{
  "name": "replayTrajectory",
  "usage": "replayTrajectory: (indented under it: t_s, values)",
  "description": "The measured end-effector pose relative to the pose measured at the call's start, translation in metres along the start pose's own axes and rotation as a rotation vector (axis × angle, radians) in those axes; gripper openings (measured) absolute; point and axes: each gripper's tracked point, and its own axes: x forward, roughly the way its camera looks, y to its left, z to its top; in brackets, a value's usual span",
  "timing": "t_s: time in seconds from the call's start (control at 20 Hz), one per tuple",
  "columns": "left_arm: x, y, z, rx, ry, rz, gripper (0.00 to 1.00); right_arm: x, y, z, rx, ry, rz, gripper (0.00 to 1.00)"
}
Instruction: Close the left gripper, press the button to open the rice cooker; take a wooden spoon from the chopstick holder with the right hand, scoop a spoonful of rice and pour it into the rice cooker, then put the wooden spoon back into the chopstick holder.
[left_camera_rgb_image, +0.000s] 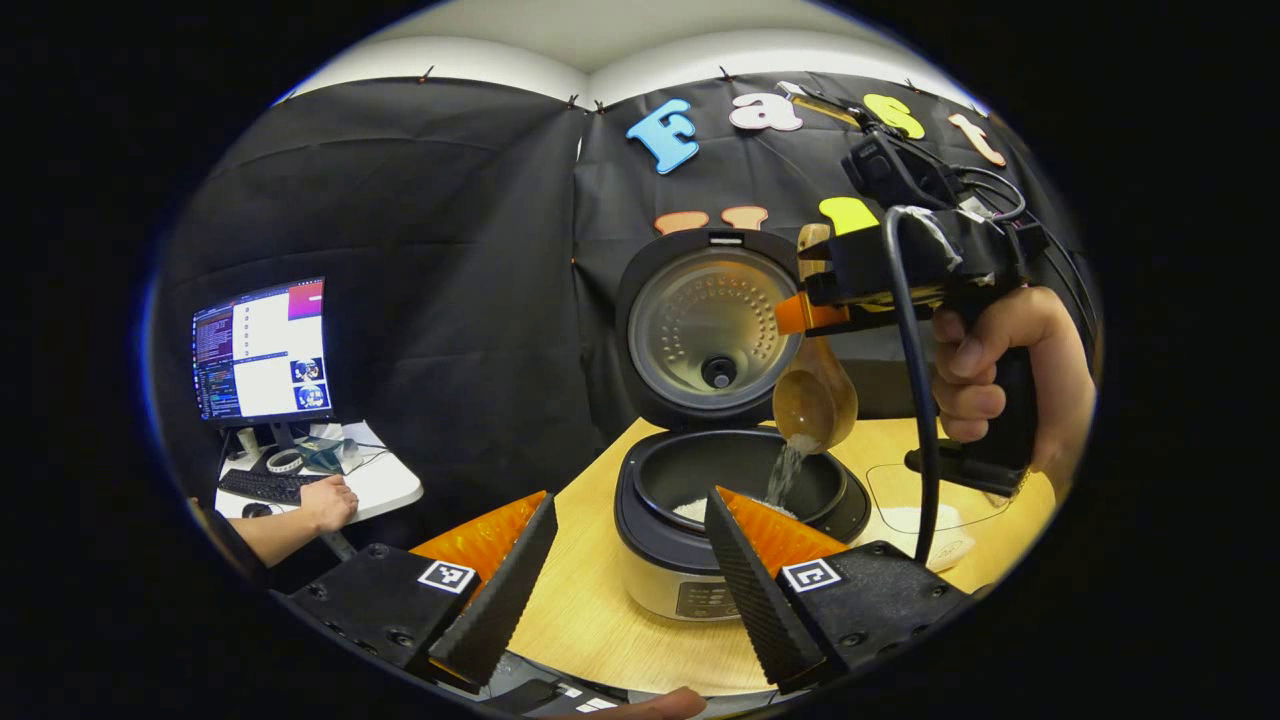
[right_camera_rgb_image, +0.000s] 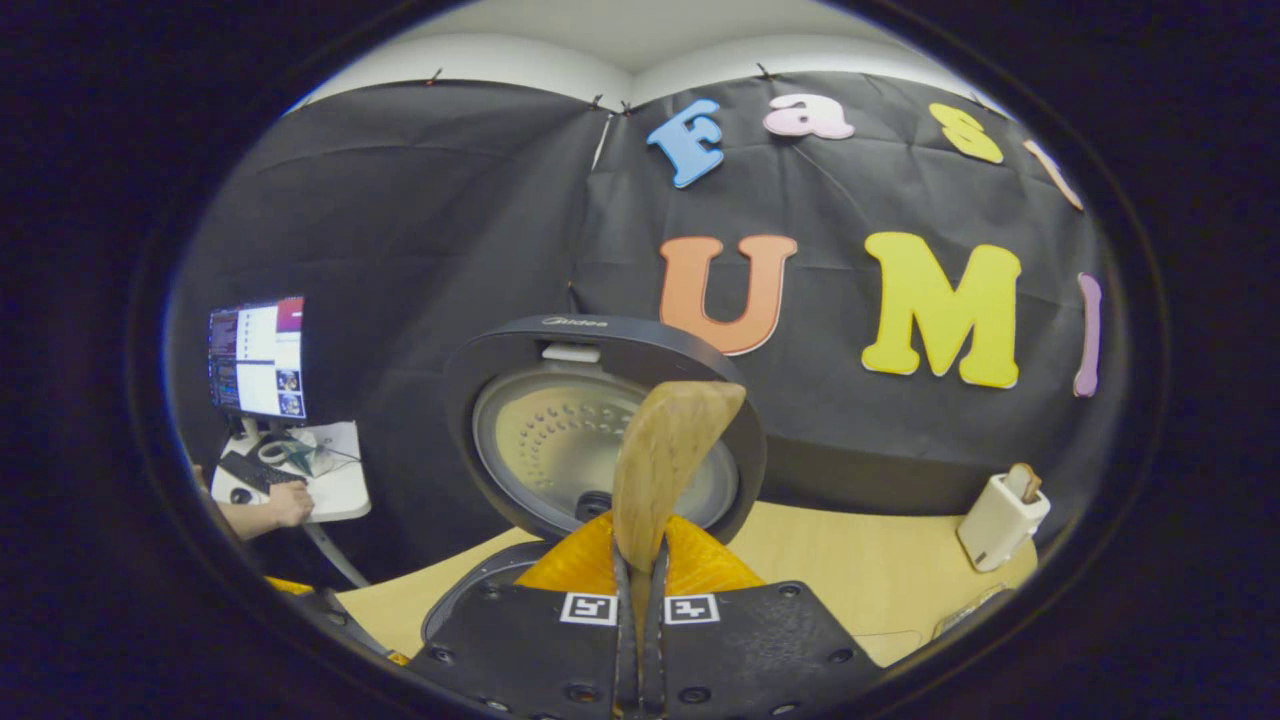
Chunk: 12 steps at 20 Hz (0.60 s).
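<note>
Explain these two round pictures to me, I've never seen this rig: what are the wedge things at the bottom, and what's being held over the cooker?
Each picture comes from a camera riding on a handheld two-finger gripper, looking forward along its own fingers; those fingers are the wedges at the bottom. In the left gripper view, the left gripper is open and holds nothing. Farther off you see the right gripper, held by a hand, clamped on a wooden spoon tipped over the open rice cooker, with rice pouring into its pot. In the right gripper view, that same spoon sticks up between the shut fingers, in front of the cooker's raised lid. The chopstick holder stands on the wooden table at the right.
</note>
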Motion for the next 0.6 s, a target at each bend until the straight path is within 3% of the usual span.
replayTrajectory:
  t_s: [0.25, 0.6]
  values:
    - [0.005, -0.002, -0.007, 0.019, 0.023, 0.016, 0.95, -0.008, -0.001, 0.009, -0.114, -0.043, -0.015, 0.02]
    - [0.006, -0.018, -0.004, 0.003, 0.016, -0.003, 0.95, -0.037, -0.040, 0.022, -0.055, -0.097, -0.051, 0.02]
